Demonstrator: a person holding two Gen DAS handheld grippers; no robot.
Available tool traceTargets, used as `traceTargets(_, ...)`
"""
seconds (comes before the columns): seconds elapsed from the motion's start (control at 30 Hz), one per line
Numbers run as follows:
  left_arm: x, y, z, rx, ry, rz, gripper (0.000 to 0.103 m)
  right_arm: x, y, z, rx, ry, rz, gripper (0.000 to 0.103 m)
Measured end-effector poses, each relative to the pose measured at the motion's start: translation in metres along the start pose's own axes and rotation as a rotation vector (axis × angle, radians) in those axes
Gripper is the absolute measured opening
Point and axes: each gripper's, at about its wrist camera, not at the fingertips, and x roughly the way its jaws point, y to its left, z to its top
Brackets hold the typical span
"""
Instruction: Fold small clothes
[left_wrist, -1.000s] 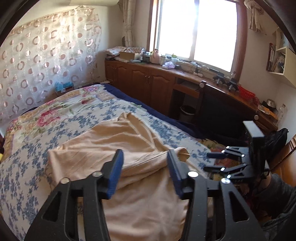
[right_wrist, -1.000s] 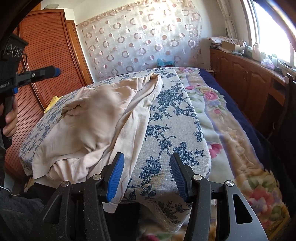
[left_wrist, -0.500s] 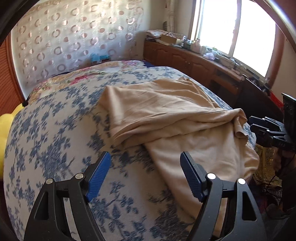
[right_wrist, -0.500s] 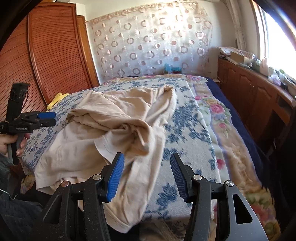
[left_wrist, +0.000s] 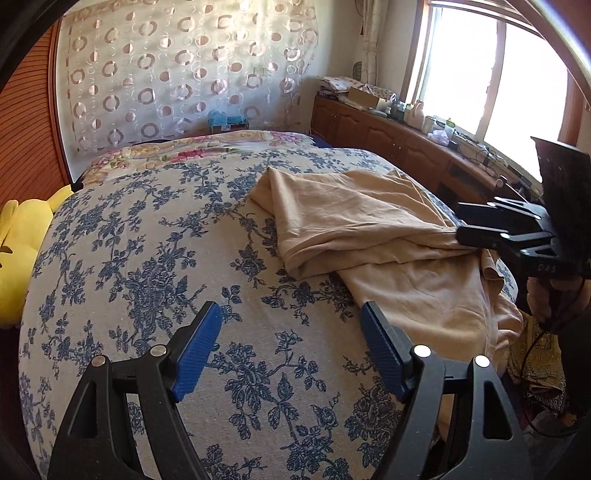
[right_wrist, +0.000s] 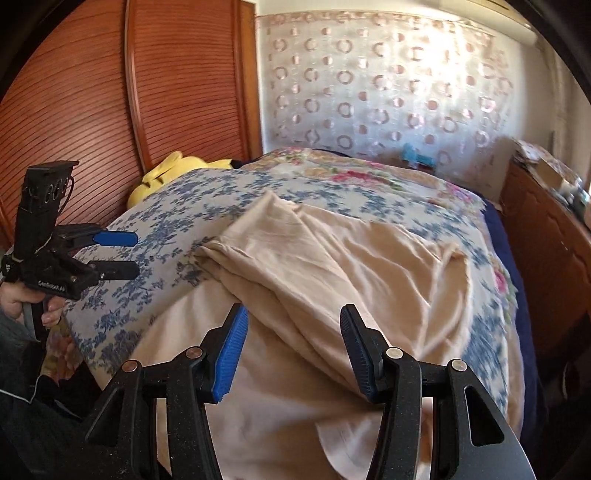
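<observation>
Bed (left_wrist: 147, 258): it fills both your views, covered by a blue-flowered spread, with a floral quilt at the far end by the circle-patterned curtain (left_wrist: 177, 74).
Garment (left_wrist: 369, 229): the beige piece lies loosely bunched on the spread, at about 2 o'clock from your left fingers; its near edge hangs over the side of the bed toward you.
Plush toy (right_wrist: 173, 173): yellow, at the bed's far-left corner, about 11 o'clock in your right view, against the wooden wardrobe (right_wrist: 92, 92).
Left gripper (left_wrist: 291, 347): you hold it tilted down over bare spread; its fingers stand wide apart with nothing between them, the garment off to their right.
Right gripper (right_wrist: 291, 339): you hold it tilted down over the garment's folds; its fingers are parted and are not pinching the cloth below them.
Your left hand (right_wrist: 33, 302): wrapped around the grip at 9 o'clock in the right view.
</observation>
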Motion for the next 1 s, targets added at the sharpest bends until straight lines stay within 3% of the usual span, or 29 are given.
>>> traceTargets(0.27,-0.004,0.01,-0.002,-0.018,-0.012,0.003,0.078,0.063,0.021,0.038,-0.143,0.117,0.026,0.054)
traceTargets(0.63,-0.001,0.013,-0.011,-0.032,0.001,-0.01,0.078,0.121,0.041,0.049,-0.274,0.234,-0.002,0.054)
traceTargets(0.67,-0.001,0.012,-0.012,-0.033,0.002,-0.011,0.078,0.122,0.04,0.05,-0.267,0.232,0.002,0.05)
traceTargets(0.73,-0.001,0.011,-0.013,-0.032,0.004,-0.013,0.078,0.124,0.037,0.052,-0.257,0.229,0.0,0.025)
traceTargets(0.8,-0.001,0.011,-0.013,-0.031,0.006,-0.014,0.078,0.12,0.032,0.055,-0.238,0.208,0.006,0.011)
traceTargets(1.0,0.001,0.009,-0.014,-0.03,0.011,-0.019,0.078,0.086,0.007,0.061,-0.146,0.102,-0.008,0.009)
